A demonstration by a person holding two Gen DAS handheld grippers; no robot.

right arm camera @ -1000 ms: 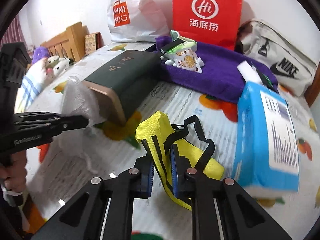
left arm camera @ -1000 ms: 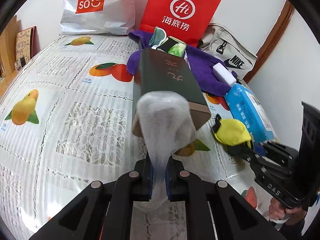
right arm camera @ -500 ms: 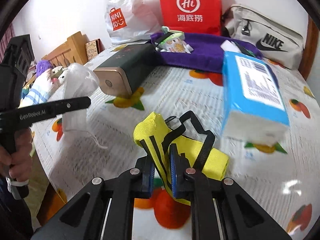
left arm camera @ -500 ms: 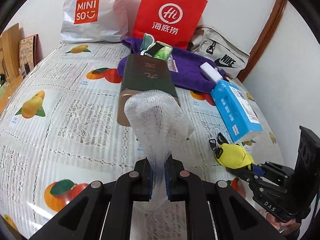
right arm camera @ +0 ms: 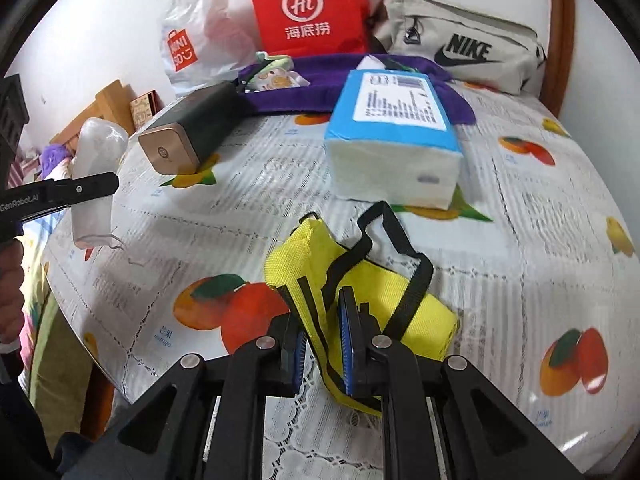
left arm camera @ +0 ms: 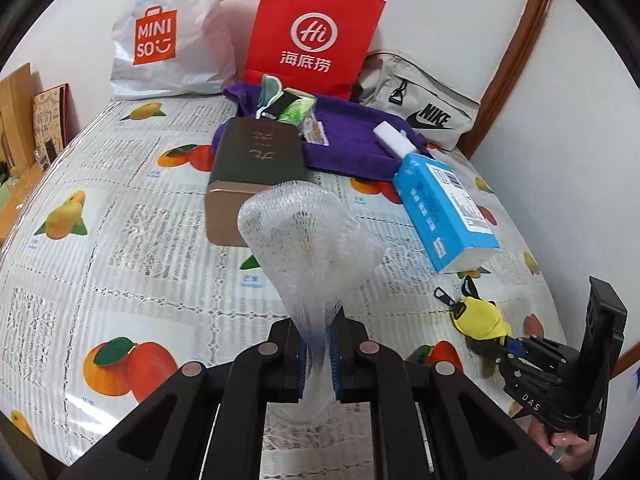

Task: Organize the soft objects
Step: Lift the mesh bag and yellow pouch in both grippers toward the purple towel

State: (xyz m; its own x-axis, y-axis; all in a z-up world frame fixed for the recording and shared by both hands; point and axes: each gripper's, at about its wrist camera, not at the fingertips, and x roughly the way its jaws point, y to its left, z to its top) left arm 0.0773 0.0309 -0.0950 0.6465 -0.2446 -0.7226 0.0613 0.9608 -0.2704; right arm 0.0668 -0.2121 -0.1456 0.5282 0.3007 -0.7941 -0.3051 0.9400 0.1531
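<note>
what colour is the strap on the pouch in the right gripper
Black, on a yellow pouch clamped in the right gripper. It shows best in the right wrist view.

The box [left arm camera: 256,168] is lying on the table [left arm camera: 120,240] left of the tissue pack [left arm camera: 444,212], the towel [left arm camera: 348,148] lying behind both, bags standing behind it

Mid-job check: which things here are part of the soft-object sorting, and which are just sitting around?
In play:
- white foam net sleeve, clamped in the left gripper
- yellow pouch, between the right gripper fingers
- purple towel
- blue tissue pack

Lying about:
- dark box
- red bag
- Miniso bag
- Nike bag
</note>
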